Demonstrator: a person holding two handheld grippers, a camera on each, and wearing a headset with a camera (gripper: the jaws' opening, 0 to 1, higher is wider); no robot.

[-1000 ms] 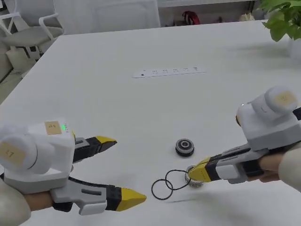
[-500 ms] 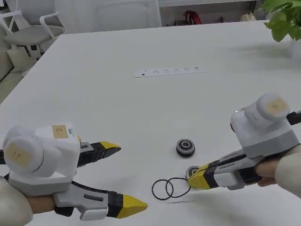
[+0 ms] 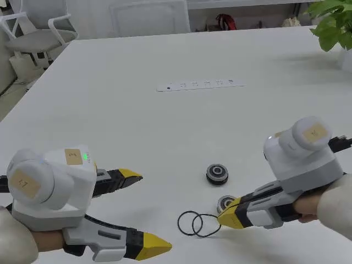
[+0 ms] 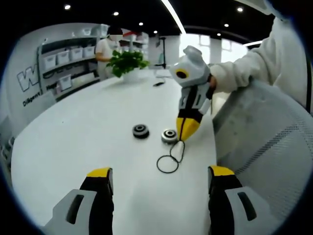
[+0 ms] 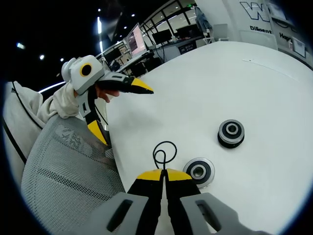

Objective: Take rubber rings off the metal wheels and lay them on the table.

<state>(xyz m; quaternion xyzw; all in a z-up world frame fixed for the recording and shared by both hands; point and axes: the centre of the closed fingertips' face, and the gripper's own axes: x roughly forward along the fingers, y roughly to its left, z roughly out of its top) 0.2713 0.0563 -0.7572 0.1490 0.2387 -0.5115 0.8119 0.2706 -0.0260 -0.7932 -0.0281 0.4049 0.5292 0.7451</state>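
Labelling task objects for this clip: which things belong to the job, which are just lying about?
Job: far wheel, near wheel, free ring, pinched ring, shut right claw, open left claw.
Lying about: power strip, plant, chair.

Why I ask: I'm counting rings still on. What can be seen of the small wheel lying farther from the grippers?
The small round metal wheel lies flat on the white table, hub up. A black rubber ring seemingly wraps its rim, around a silvery face and a dark centre hole. It sits apart from the paler metal wheel beside it; only the table touches it.
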